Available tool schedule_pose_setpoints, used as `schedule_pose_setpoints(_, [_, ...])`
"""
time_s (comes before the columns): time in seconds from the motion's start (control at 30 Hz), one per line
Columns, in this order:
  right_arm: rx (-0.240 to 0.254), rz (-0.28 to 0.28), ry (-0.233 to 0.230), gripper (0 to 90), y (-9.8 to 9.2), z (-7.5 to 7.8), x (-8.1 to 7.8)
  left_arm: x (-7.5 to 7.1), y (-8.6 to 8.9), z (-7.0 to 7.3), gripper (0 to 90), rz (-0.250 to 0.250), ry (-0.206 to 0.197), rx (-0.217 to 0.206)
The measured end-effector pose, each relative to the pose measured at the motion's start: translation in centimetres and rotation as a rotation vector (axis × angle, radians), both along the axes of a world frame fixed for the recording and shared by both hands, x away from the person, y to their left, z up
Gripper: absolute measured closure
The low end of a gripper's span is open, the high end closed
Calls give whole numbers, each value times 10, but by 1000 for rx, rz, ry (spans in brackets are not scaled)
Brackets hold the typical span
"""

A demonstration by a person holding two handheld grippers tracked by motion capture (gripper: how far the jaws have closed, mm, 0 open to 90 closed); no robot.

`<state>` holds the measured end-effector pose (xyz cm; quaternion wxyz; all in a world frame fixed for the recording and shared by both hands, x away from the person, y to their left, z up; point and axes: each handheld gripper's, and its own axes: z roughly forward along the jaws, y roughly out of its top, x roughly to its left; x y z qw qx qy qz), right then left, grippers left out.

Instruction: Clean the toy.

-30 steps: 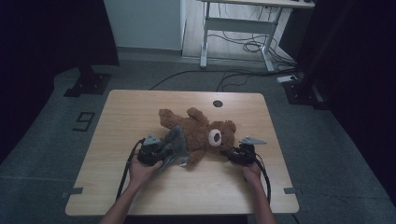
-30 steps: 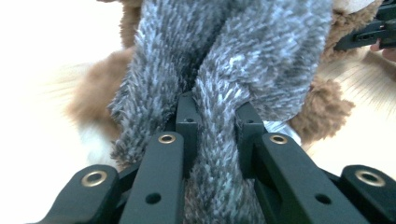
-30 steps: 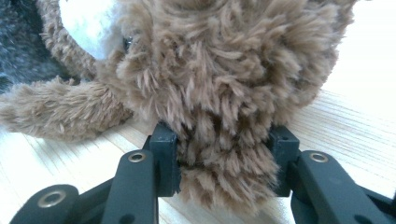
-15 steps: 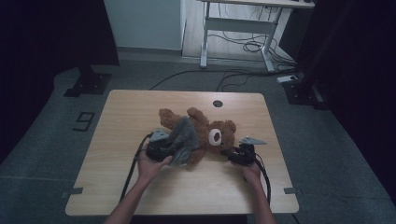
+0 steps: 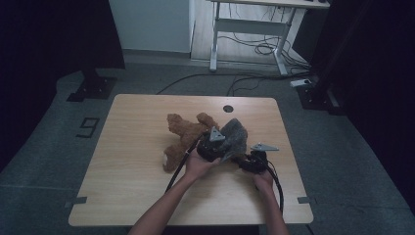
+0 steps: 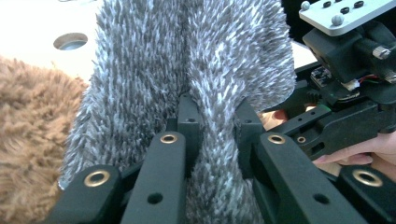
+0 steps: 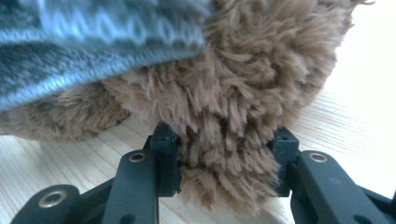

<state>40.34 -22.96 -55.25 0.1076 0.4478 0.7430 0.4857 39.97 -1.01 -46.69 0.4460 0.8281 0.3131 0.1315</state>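
Note:
A brown teddy bear point(image 5: 185, 133) lies on the wooden table point(image 5: 132, 147), its legs toward the left. A grey fuzzy cloth point(image 5: 235, 133) covers its head end. My left gripper point(image 5: 221, 148) is shut on a fold of that grey cloth point(image 6: 187, 56), seen pinched between the pads at my left gripper point(image 6: 214, 112). Brown fur point(image 6: 28, 126) shows beside it. My right gripper point(image 5: 244, 159) sits just right of the bear's head, shut on a tuft of brown bear fur point(image 7: 233, 93) between its pads, at my right gripper point(image 7: 225, 142). The cloth's knitted underside point(image 7: 93, 37) hangs over that fur.
A round cable hole point(image 5: 228, 108) sits near the table's far edge. Beyond the table stand a white desk frame point(image 5: 244, 29) with cables on the floor and black stand bases point(image 5: 93, 88) at both sides. Bare tabletop lies left and in front of the bear.
My left gripper has carried the grey cloth to the right, from the bear's belly over its head, which is now covered. The right gripper has stayed in place.

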Motion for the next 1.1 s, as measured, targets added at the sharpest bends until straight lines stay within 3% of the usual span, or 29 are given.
schedule_pose_setpoints(0.17, [-14,0,-2,585,2,0,-2,-8,2,-6,783,-39,30,29])
schedule_pose_setpoints(0.23, [-6,-2,3,585,2,0,-1,-11,1,-18,783,-58,58,37])
schedule_pose_setpoints(0.33, [-5,0,3,585,2,0,-1,-12,0,-24,783,-63,78,42])
schedule_pose_setpoints(0.37, [-5,4,0,585,2,0,-1,-14,-4,-34,783,-75,87,79])
schedule_pose_setpoints(0.47, [-14,11,-6,585,2,0,-2,-15,-9,-42,781,-80,86,98])
schedule_pose_setpoints(0.73, [-27,20,-11,589,2,0,-1,-12,-7,-47,779,-69,107,72])
schedule_pose_setpoints(0.9, [-6,24,-19,587,0,1,-1,-17,11,-33,779,-33,76,47])
schedule_pose_setpoints(0.93, [-6,24,-19,587,0,1,-1,-18,13,-30,779,-23,59,54])
schedule_pose_setpoints(1.0, [6,20,-14,588,0,0,-1,-25,19,-17,779,-9,-19,77])
schedule_pose_setpoints(1.1, [1,20,-13,588,0,0,-1,-26,20,2,779,-11,-70,55])
